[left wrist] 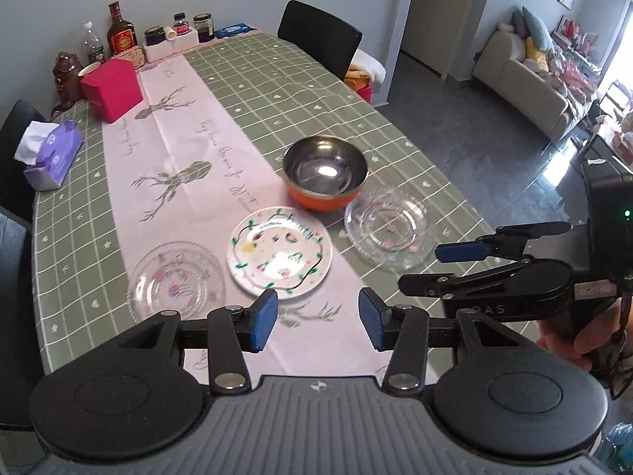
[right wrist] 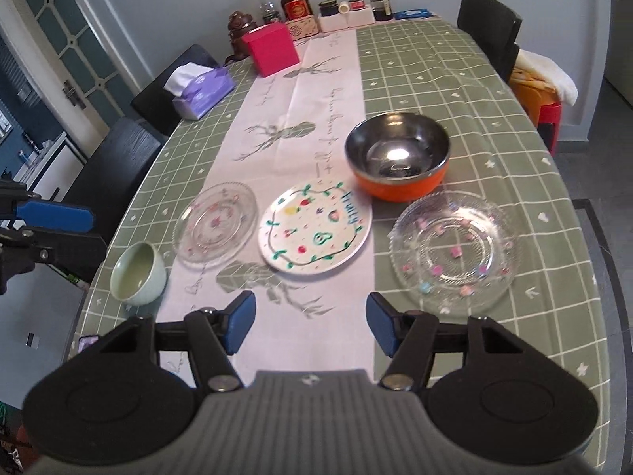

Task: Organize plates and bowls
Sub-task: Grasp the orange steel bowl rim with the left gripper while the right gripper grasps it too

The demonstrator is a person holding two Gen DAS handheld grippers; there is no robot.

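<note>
Both the left gripper [left wrist: 318, 324] and right gripper [right wrist: 310, 322] hover released, holding nothing. Ahead of their fingers, the glass plate [right wrist: 453, 251] looks slippery; a shallow pinch could drop it.

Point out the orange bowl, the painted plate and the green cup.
orange bowl [right wrist: 399, 192]: right wrist view, on its orange outer wall.
painted plate [right wrist: 314, 229]: right wrist view, on its centre.
green cup [right wrist: 152, 283]: right wrist view, on its outer wall.
</note>
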